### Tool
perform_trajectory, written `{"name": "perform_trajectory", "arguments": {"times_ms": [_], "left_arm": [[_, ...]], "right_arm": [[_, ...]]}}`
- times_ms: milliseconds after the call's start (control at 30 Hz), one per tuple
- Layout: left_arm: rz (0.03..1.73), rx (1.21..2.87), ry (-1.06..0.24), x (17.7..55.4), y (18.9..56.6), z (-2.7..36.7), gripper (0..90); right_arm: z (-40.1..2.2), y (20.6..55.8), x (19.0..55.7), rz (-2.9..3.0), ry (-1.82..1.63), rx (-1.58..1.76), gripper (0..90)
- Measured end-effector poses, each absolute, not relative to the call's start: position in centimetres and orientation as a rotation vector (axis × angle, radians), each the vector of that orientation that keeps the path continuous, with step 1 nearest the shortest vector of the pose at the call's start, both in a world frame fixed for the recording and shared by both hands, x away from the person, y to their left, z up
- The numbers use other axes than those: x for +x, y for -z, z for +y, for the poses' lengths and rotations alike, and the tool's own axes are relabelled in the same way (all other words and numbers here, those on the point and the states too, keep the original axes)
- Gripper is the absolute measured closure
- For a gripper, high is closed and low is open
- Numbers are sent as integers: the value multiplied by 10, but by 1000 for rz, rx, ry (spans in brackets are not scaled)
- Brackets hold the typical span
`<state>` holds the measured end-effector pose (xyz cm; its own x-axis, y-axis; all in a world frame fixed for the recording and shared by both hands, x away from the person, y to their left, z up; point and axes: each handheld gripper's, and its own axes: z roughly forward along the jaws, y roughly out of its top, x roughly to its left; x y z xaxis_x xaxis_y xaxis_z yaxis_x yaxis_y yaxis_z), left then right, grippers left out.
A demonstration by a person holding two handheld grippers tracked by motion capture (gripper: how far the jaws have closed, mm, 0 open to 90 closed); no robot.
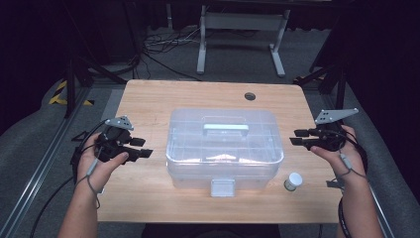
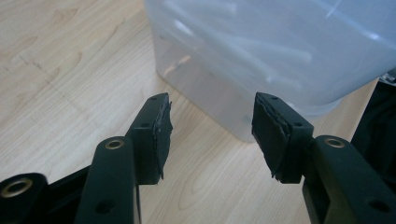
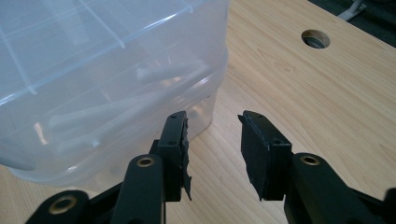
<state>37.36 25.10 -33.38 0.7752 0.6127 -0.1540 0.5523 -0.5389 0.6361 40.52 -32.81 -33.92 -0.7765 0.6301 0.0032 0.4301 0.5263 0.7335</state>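
The clear plastic storage box (image 1: 224,148) sat in the middle of the counter (image 1: 148,99), lid on, latch at the front. Your left claw (image 1: 143,148) and right claw (image 1: 297,137) flanked its ends, both gaping with nothing between the pads. Had you closed on those smooth, rounded walls unevenly, the box could have slipped or skewed, and a sideways shove risked knocking the small white-capped bottle (image 1: 293,181) near its front right corner.
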Motion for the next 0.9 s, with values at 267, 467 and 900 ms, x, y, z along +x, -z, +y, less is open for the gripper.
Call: {"name": "perform_trajectory", "arguments": {"times_ms": [267, 467, 900], "left_arm": [[825, 2299, -125, 373, 324, 238, 467], [842, 2309, -131, 374, 326, 238, 470], [789, 2287, -132, 375, 305, 230, 486]], "right_arm": [[-327, 341, 404, 2517, -1104, 894, 612], [-327, 343, 405, 2525, -1098, 893, 604], [-326, 345, 406, 2526, -1111, 899, 596]]}}
